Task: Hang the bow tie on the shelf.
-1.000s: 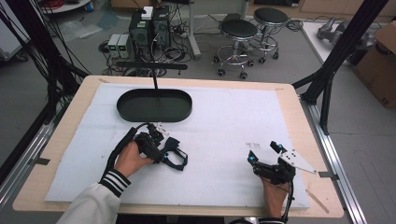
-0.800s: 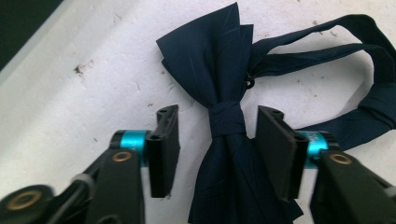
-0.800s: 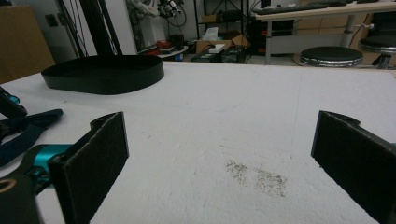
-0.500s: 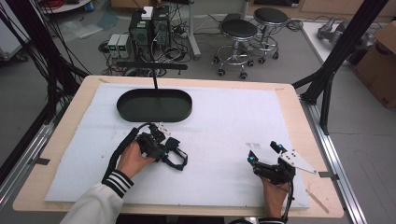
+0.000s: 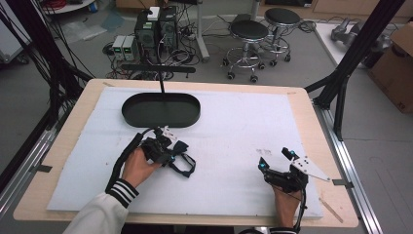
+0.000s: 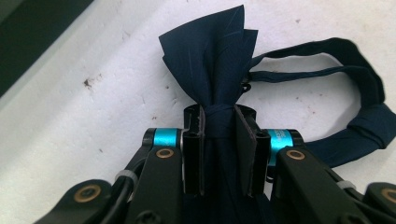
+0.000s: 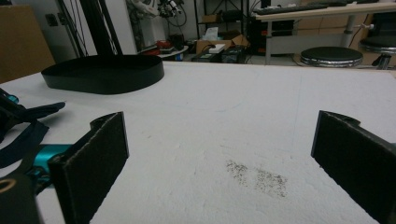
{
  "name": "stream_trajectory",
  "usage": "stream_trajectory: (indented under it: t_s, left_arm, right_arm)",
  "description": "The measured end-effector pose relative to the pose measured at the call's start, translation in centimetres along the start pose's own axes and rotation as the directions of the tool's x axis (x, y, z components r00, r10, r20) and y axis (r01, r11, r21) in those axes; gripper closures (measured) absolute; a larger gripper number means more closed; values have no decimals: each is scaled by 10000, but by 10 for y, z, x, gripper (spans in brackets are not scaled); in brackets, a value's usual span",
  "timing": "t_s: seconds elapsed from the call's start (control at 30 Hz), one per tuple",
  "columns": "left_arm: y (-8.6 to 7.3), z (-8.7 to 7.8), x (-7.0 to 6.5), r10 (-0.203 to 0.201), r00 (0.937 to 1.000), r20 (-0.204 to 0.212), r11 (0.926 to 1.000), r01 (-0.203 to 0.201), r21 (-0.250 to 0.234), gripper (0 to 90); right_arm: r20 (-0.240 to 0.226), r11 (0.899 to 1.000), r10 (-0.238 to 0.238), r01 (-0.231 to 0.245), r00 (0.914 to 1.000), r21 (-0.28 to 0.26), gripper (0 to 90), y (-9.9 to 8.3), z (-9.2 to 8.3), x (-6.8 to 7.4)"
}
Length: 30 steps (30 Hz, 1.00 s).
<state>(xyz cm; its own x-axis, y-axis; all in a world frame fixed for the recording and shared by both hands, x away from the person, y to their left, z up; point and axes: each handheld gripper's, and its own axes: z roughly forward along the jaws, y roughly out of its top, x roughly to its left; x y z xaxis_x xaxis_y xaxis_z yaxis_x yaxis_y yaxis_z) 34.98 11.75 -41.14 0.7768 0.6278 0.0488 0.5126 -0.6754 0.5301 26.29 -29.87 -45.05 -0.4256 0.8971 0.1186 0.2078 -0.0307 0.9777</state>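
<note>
Half the bow tie [image 6: 219, 70], seemingly, behind tongs [image 6: 219, 140]

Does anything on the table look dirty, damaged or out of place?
A patch of dark specks soils the white mat in front of the right hand-held gripper. Smaller brown specks lie near the bow tie.
</note>
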Motion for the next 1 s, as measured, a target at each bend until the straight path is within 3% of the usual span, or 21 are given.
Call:
stream_trajectory:
  t_s: [0.23,0.47,0.7,0.87,1.0]
  left_arm:
    - [0,-9,0,245,9995,-210,9967,-260,-768,741]
    - [-1,-19,1,150,9995,-274,9857,-194,-1676,742]
    - [-2,-29,4,-44,9996,-295,9650,-35,-2624,742]
    - [-3,-35,7,-66,9982,-603,9515,-123,-3073,743]
    - [-6,-41,9,31,9966,-822,9228,-346,-3837,745]
  right_arm:
    - [-6,10000,-28,28,10000,20,29,0,0,0]
    - [-13,10000,-13,13,10000,0,29,0,0,0]
    - [0,10000,-32,32,10000,9,29,0,0,0]
    - [-10,10000,-44,44,10000,14,29,0,0,0]
    - [12,10000,-35,35,10000,15,29,0,0,0]
